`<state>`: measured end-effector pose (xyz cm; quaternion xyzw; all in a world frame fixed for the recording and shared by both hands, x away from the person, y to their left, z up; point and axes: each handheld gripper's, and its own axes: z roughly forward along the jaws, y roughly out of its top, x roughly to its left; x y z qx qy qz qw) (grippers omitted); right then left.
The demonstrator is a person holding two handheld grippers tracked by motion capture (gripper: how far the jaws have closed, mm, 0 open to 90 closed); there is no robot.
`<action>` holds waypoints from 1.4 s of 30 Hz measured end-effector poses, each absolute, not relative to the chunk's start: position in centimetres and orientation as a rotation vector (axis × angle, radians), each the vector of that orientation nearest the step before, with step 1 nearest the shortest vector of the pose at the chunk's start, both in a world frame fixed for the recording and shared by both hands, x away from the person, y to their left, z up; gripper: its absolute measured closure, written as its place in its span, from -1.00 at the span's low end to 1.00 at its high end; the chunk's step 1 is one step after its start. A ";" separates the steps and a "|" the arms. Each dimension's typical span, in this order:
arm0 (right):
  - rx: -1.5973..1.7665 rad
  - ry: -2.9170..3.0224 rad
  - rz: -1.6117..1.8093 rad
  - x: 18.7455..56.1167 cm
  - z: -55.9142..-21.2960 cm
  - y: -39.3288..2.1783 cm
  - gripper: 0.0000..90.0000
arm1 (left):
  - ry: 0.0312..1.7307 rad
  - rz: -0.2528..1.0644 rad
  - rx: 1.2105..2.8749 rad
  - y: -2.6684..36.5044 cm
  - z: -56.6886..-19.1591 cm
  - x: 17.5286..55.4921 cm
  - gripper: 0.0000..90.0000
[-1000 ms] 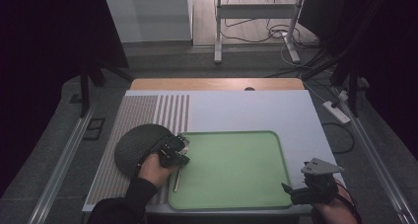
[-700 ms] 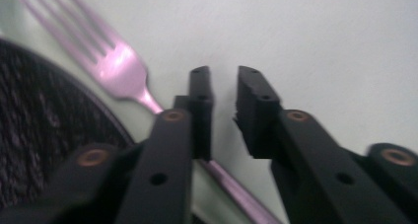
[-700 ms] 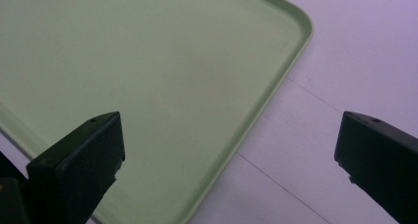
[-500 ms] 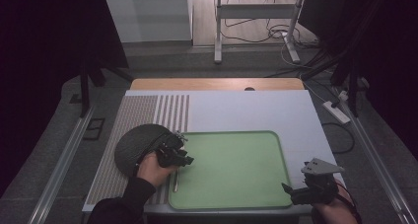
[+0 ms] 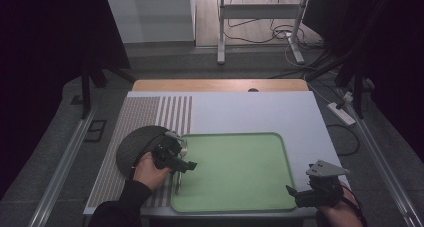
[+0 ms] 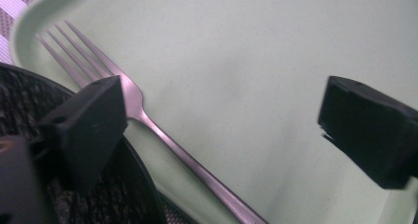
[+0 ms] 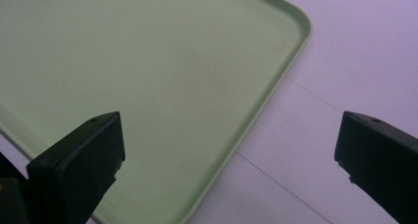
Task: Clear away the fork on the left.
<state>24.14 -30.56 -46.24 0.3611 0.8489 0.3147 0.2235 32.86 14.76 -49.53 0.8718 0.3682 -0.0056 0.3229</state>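
A silver fork (image 6: 162, 135) lies flat on the pale green tray (image 6: 276, 46), along its left edge, tines toward the tray's corner. In the high view the fork (image 5: 177, 183) is just below my left gripper (image 5: 183, 162). In the left gripper view my left gripper (image 6: 222, 105) is open; its jaws have just been opening. The fork passes under one jaw and neither pad touches it. My right gripper (image 5: 306, 196) is by the tray's near right corner. It (image 7: 229, 135) is open, with nothing between the jaws, over the tray's edge (image 7: 276, 86).
A dark round woven mat (image 5: 136, 146) lies left of the tray, partly under my left hand. A striped placemat (image 5: 140, 114) covers the table's left side. The white table top (image 5: 260, 109) stretches behind the tray. A power strip (image 5: 341, 113) lies on the floor to the right.
The left gripper's jaws have spread wide apart above the fork, which stays lying on the tray. The left hand has barely shifted. The right gripper has not moved.
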 end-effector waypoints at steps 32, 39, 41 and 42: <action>1.011 2.337 0.876 24.2 -46.3 -30.6 -1.00 | 0.962 0.078 2.209 18.0 -49.1 30.6 -1.00; 1.012 2.335 0.874 24.1 -46.2 -30.6 -1.00 | 0.984 0.095 2.230 18.4 -49.3 30.2 -1.00; 1.018 2.335 0.875 24.1 -46.2 -30.7 -1.00 | 0.997 0.100 2.228 18.8 -49.3 29.9 -1.00; 1.019 2.335 0.875 24.1 -46.2 -30.7 -1.00 | 1.004 0.099 2.224 18.9 -49.3 29.8 -1.00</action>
